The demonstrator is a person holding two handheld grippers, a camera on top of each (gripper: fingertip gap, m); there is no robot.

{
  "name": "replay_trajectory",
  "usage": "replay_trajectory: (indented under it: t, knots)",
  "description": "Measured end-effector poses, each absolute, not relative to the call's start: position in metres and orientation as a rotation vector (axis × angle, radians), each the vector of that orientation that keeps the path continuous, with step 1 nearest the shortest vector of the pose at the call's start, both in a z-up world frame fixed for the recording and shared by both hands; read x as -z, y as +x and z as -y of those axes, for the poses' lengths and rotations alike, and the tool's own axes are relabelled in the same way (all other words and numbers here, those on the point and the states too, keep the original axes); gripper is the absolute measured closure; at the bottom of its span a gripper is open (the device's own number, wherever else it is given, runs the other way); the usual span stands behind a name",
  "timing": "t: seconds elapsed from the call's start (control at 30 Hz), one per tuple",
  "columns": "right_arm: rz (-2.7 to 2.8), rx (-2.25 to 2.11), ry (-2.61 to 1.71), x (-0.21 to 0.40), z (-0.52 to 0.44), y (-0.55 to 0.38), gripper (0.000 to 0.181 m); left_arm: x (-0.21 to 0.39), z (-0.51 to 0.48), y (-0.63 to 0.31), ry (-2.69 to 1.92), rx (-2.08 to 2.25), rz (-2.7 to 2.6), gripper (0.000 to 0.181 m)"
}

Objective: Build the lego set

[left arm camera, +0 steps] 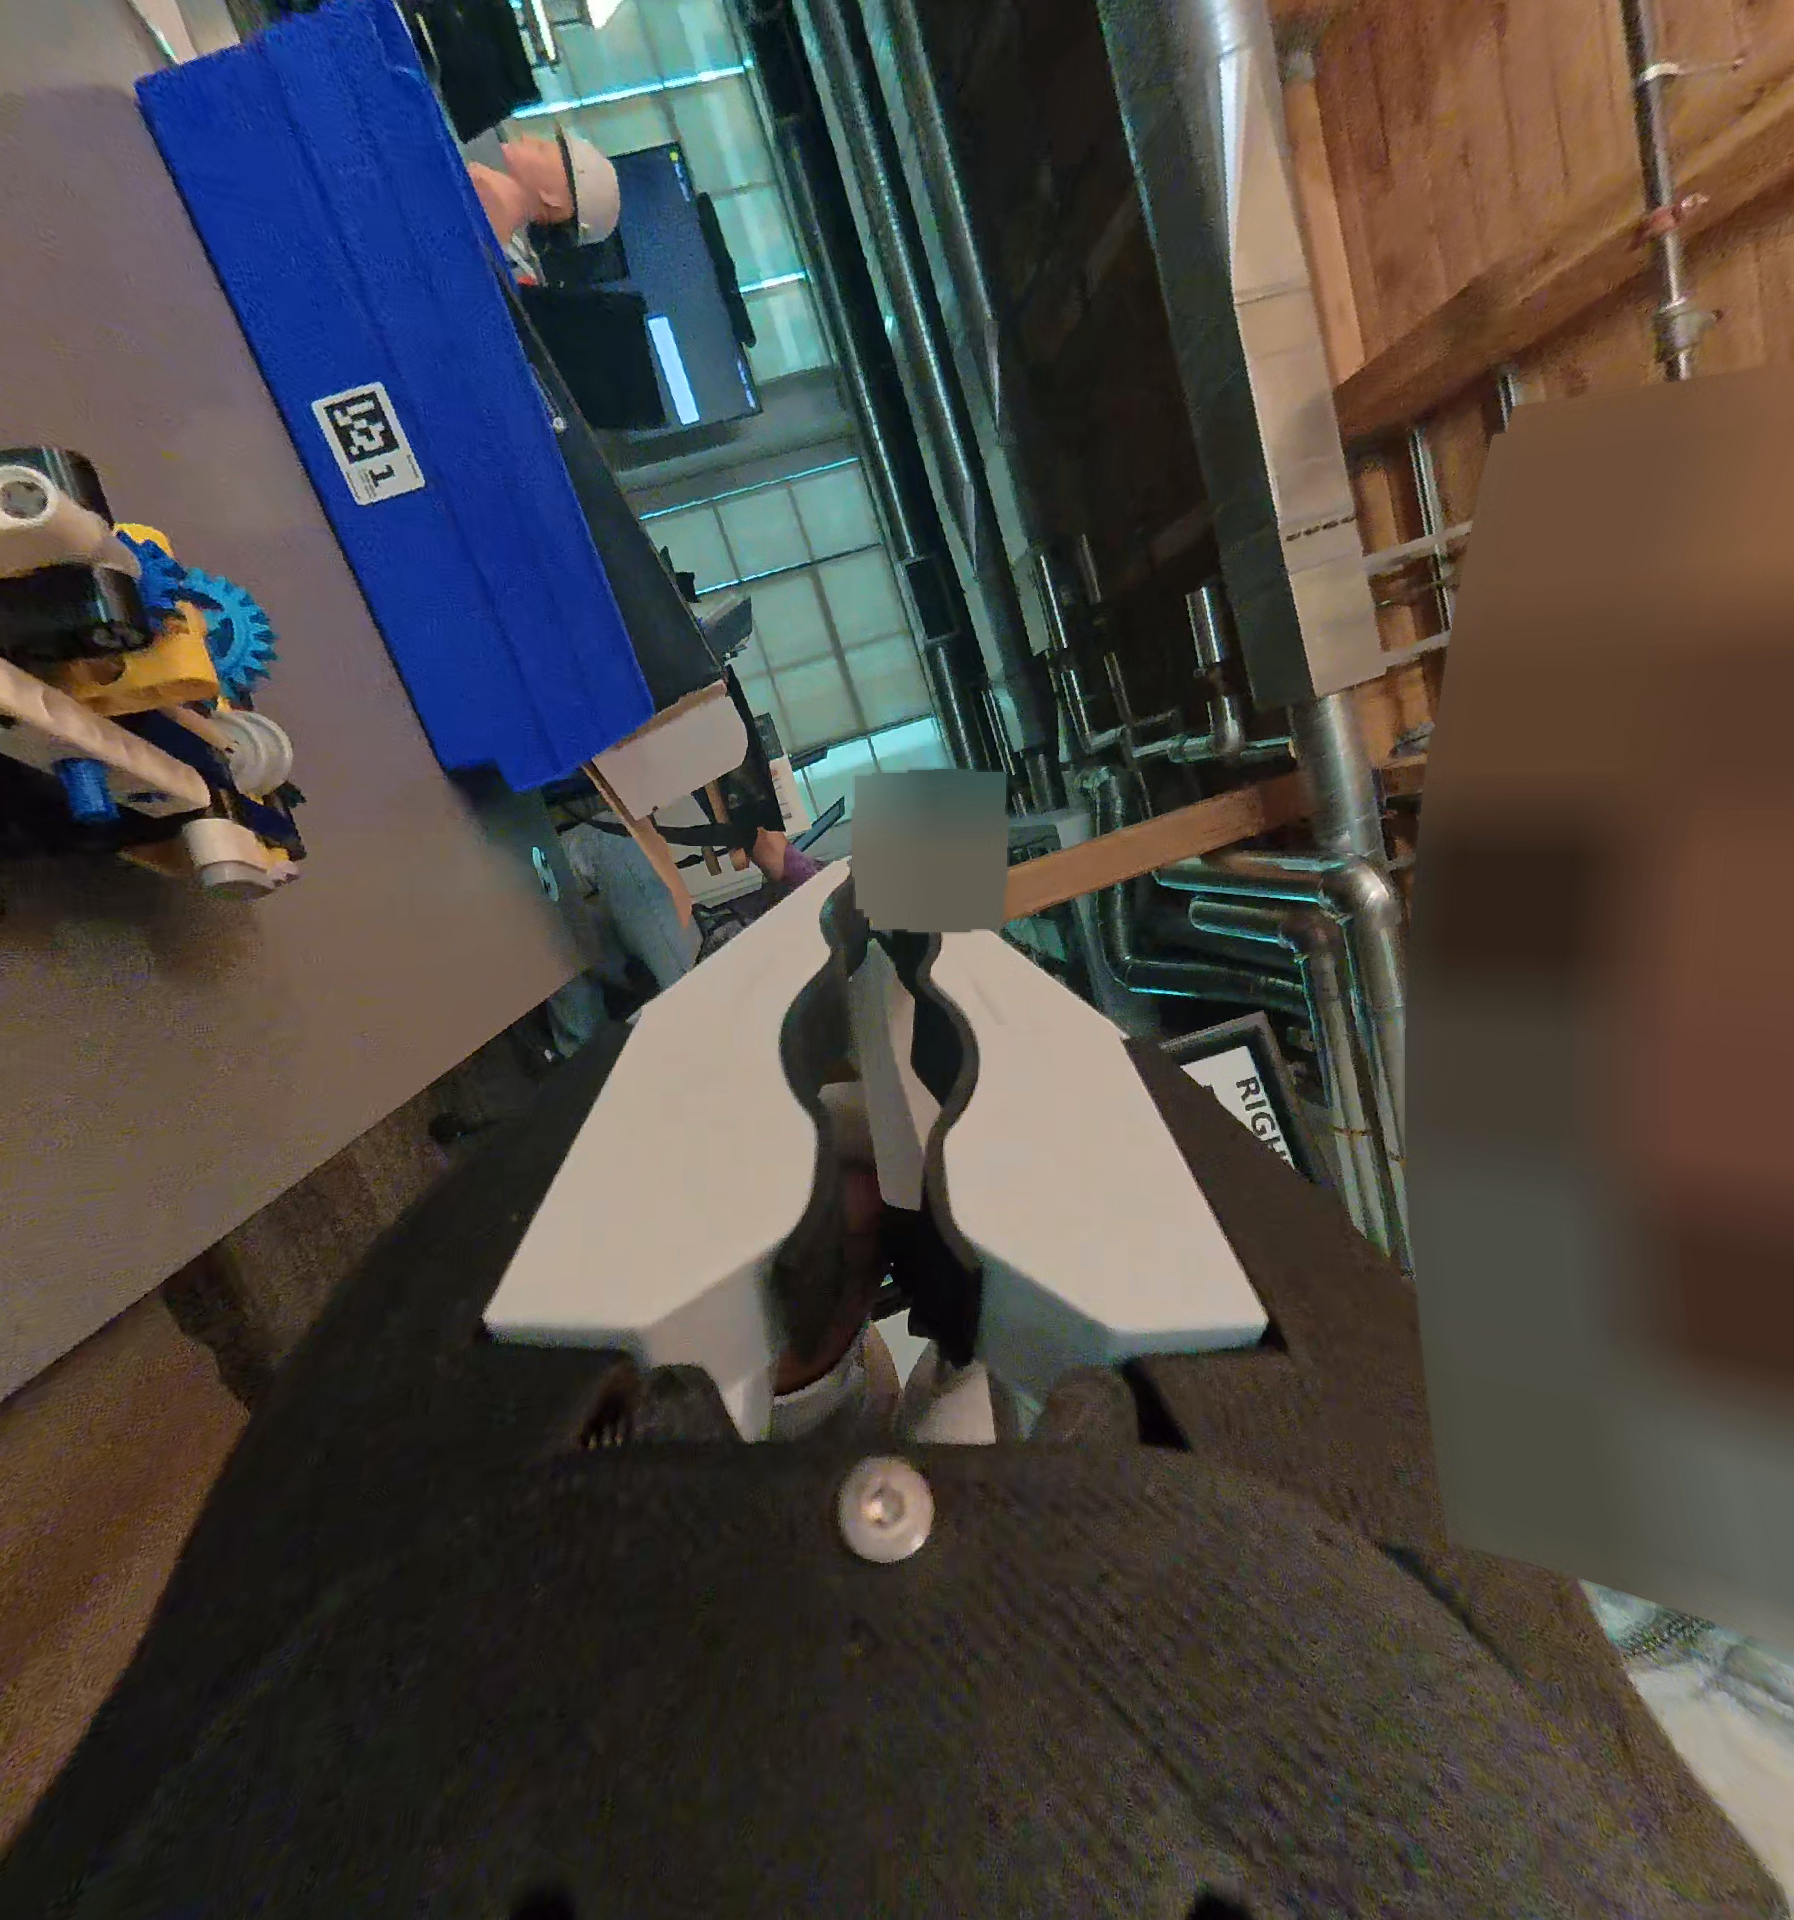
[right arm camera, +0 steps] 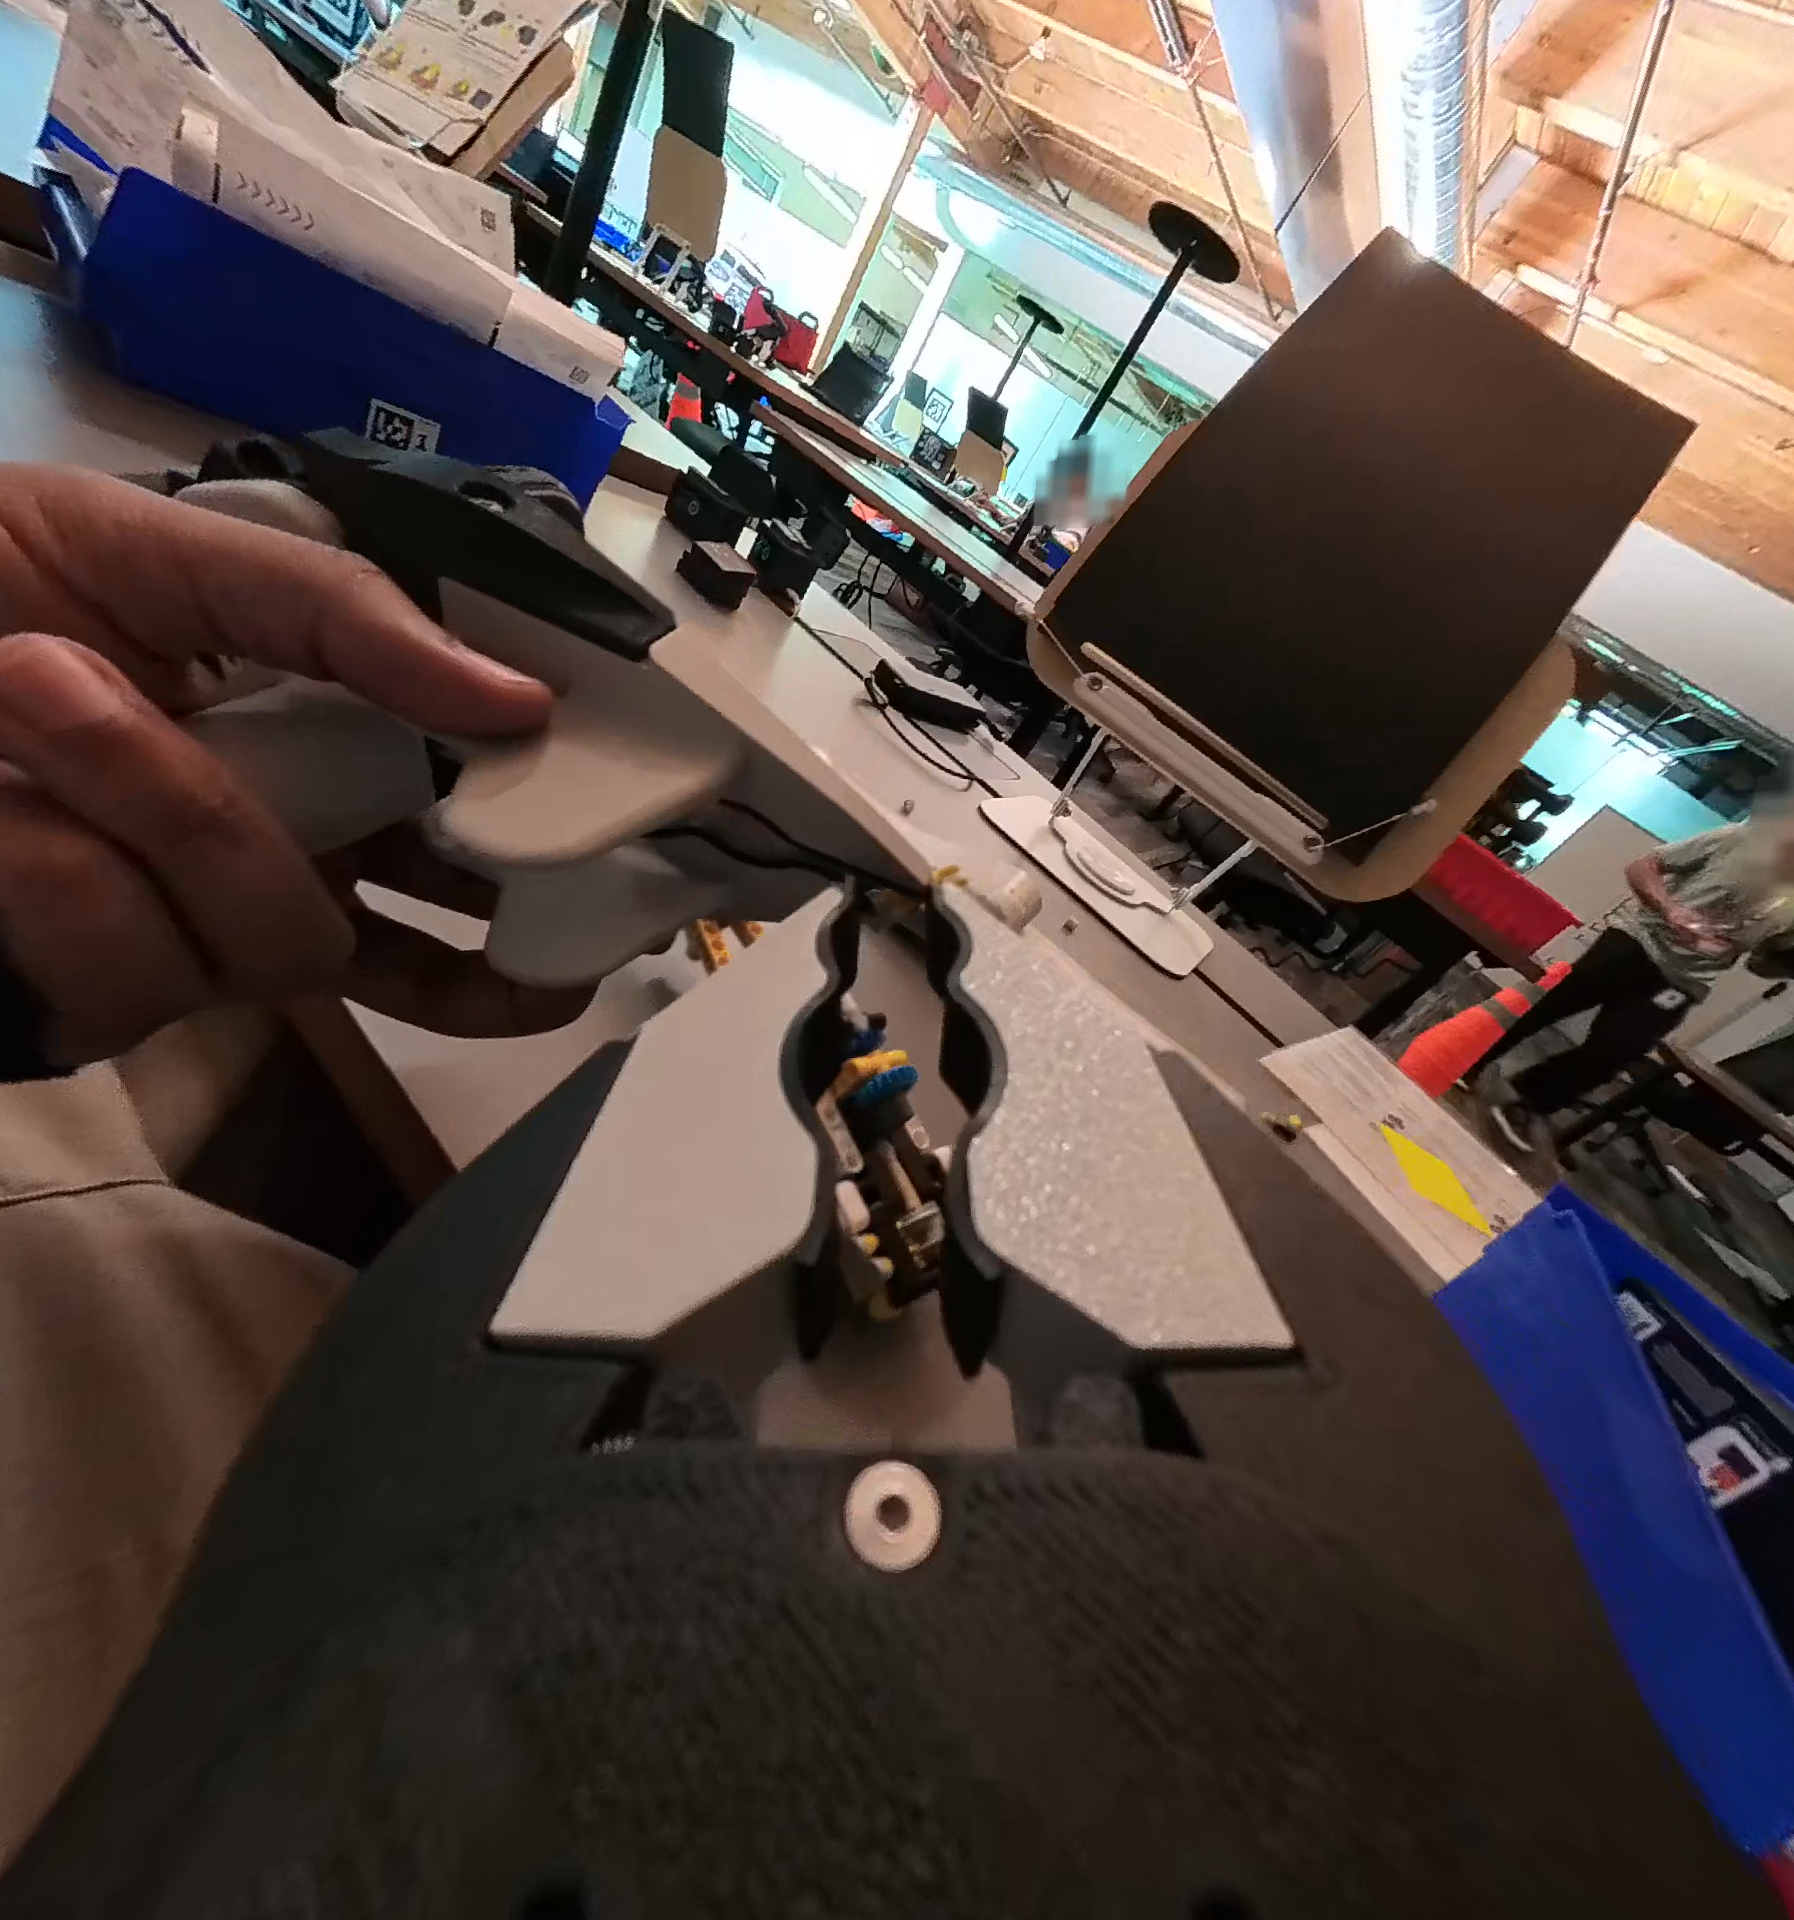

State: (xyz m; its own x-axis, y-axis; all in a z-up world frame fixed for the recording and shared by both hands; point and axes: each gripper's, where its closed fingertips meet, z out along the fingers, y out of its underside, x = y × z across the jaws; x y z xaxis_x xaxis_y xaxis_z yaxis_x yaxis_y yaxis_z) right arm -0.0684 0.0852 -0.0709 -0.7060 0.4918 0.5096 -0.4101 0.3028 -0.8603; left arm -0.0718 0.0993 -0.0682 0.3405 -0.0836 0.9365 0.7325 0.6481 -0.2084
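Observation:
The lego model, built of white beams, blue gears and yellow parts, sits at the left on the grey table. My left gripper is shut on a thin white lego piece and is tilted out past the table edge. In the right wrist view a hand holds the left gripper just up and left of my right gripper. The right jaws stand close together around the model, which fills the gap between the pads.
A blue bin stands behind the model and shows under white boxes. A second blue bin is at the right, next to an instruction sheet. A dark panel on a stand and small loose pieces lie ahead. My two grippers' fingertips are within a few centimetres of each other.

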Motion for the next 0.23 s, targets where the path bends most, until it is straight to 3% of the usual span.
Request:
replay_trajectory:
  t: [0.23]
  knots:
    - [1.897, -1.683, -0.077, 0.079, -0.100, -0.068, 0.174, 0.075, -0.112, -0.073, -0.723, 0.649, 1.100, 0.179]
